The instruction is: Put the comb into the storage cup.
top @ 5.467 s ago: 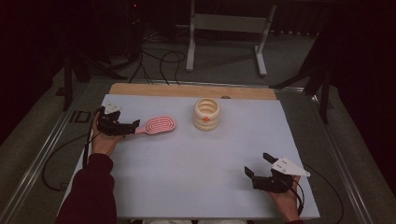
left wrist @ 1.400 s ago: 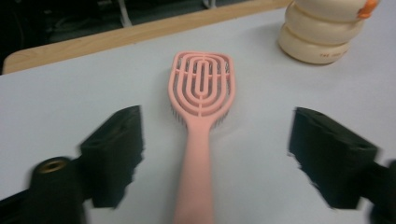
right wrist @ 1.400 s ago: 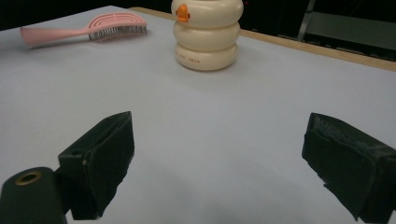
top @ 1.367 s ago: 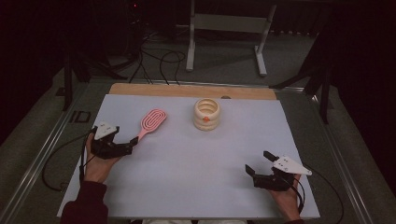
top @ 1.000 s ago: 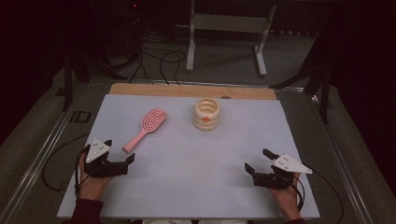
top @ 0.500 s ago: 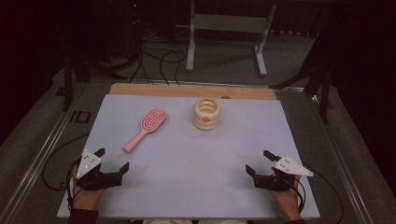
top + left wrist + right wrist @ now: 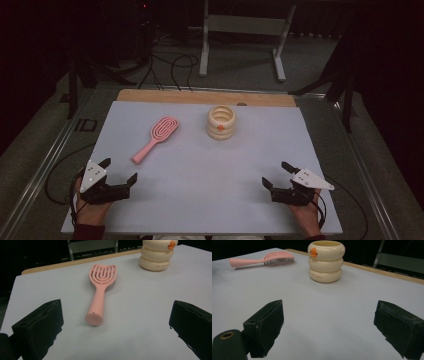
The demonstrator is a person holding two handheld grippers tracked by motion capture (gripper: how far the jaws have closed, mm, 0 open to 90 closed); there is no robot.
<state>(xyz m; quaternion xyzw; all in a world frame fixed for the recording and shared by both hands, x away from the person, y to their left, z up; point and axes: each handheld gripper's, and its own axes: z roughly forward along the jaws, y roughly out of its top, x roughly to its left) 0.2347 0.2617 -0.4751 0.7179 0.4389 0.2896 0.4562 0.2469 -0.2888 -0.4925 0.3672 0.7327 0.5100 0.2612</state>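
Note:
A pink hairbrush (image 7: 154,138) lies flat on the pale table, bristles down, handle toward the near left; the left gripper view looks along its handle (image 7: 100,294). A cream ribbed cup (image 7: 221,121) with an orange mark stands upright behind the table's middle (image 7: 326,261). My left gripper (image 7: 118,171) rests open at the near left, a short way below the brush handle, holding nothing. At the near right my right gripper (image 7: 278,175) is open and empty, jaws pointing toward the cup.
The pale table sheet (image 7: 200,180) ends in a wooden strip (image 7: 205,97) at the far side. Beyond it stand a metal frame (image 7: 240,30) and loose cables (image 7: 170,65) on the floor. A cable trails off the left edge.
My left gripper let go of the brush, which now lies on the table, and drew back toward the near left corner. The right gripper has stayed put.

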